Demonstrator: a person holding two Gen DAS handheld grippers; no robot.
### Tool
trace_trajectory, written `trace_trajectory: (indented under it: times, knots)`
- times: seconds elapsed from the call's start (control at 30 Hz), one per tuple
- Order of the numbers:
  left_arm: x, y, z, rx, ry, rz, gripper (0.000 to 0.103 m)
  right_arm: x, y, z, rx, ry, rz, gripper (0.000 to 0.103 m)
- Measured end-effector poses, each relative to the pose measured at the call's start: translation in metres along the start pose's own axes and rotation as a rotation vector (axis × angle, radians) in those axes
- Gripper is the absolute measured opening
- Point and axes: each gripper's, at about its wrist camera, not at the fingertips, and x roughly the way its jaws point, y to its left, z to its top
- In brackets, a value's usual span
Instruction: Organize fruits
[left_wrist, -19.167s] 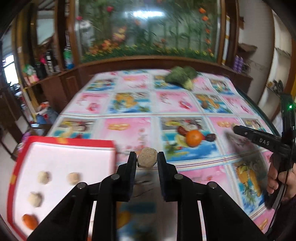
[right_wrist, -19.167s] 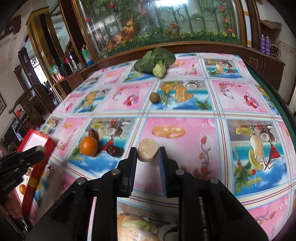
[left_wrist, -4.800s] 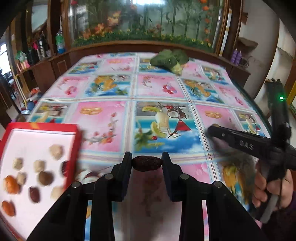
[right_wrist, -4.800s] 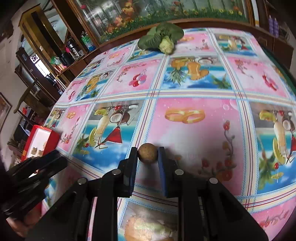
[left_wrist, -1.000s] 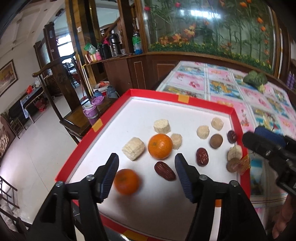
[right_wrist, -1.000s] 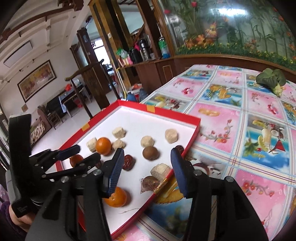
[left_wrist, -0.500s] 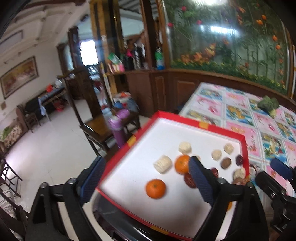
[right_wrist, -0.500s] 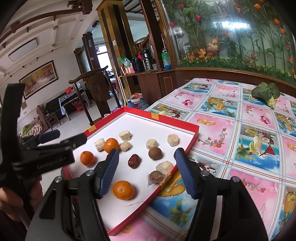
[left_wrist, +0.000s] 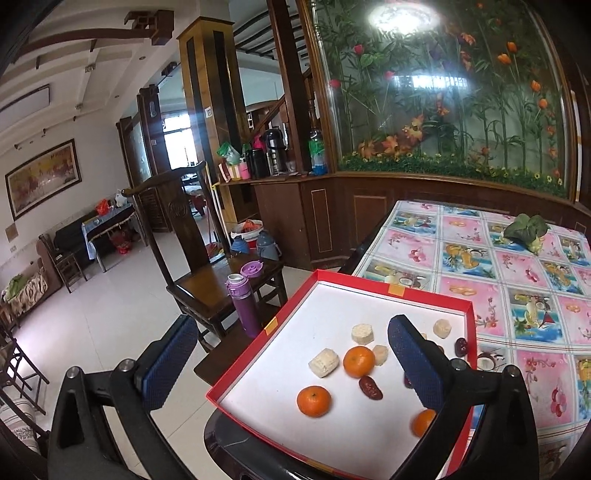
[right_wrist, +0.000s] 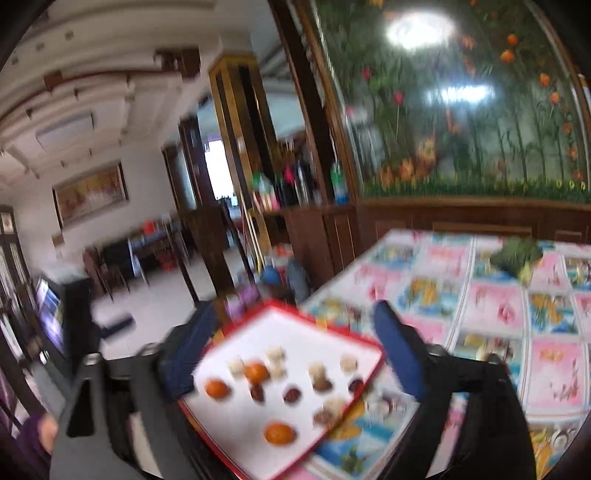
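Both the left gripper (left_wrist: 291, 354) and right gripper (right_wrist: 295, 354) have just been opening and gape wide, empty, above the red tray (left_wrist: 391, 288) of fruits (oranges (left_wrist: 314, 401), dates) at the table's corner. The left view alone shows a purple flask (left_wrist: 243, 304); the right view is blurred.

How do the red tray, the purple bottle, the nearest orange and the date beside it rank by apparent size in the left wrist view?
Largest to smallest:
1. red tray
2. purple bottle
3. nearest orange
4. date

The bottle stands farther away on a chair, so its true size against the orange is unsure.
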Motion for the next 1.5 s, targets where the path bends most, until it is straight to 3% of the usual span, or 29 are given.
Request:
trace_trajectory:
  times: [0.03,0.1,0.23,0.37,0.47,0.6,1.03,1.27,1.5]
  knots:
    - [0.000,-0.001,0.001,-0.001,0.008,-0.009,0.103,-0.009,0.000,0.002,0.000,-0.034,-0.017,0.103]
    - [0.000,-0.002,0.002,-0.003,0.020,-0.019,0.103,-0.017,0.000,-0.002,-0.013,-0.050,-0.044,0.103]
    - [-0.004,-0.005,0.004,-0.006,0.026,-0.024,0.103,-0.010,-0.007,-0.029,-0.054,0.057,-0.103,0.103]
    - [-0.010,-0.008,0.003,-0.007,0.025,-0.035,0.103,-0.010,-0.029,-0.053,0.016,0.126,-0.117,0.103]
    - [-0.017,-0.009,0.004,-0.010,0.012,-0.037,0.103,-0.025,-0.044,-0.062,0.080,0.041,-0.149,0.103]
    - [-0.024,-0.009,0.005,-0.018,0.012,-0.033,0.103,-0.035,-0.041,-0.058,0.026,-0.017,-0.219,0.103]
    - [-0.051,-0.007,0.004,-0.002,-0.042,-0.023,0.103,-0.044,-0.008,-0.052,-0.039,-0.007,-0.142,0.103]
    - [-0.062,-0.005,0.001,-0.006,-0.048,-0.060,0.103,-0.050,0.006,-0.056,-0.070,0.003,-0.144,0.103]
    - [-0.077,-0.001,-0.004,-0.008,-0.075,-0.085,0.103,-0.064,0.016,-0.060,-0.083,-0.025,-0.204,0.103]
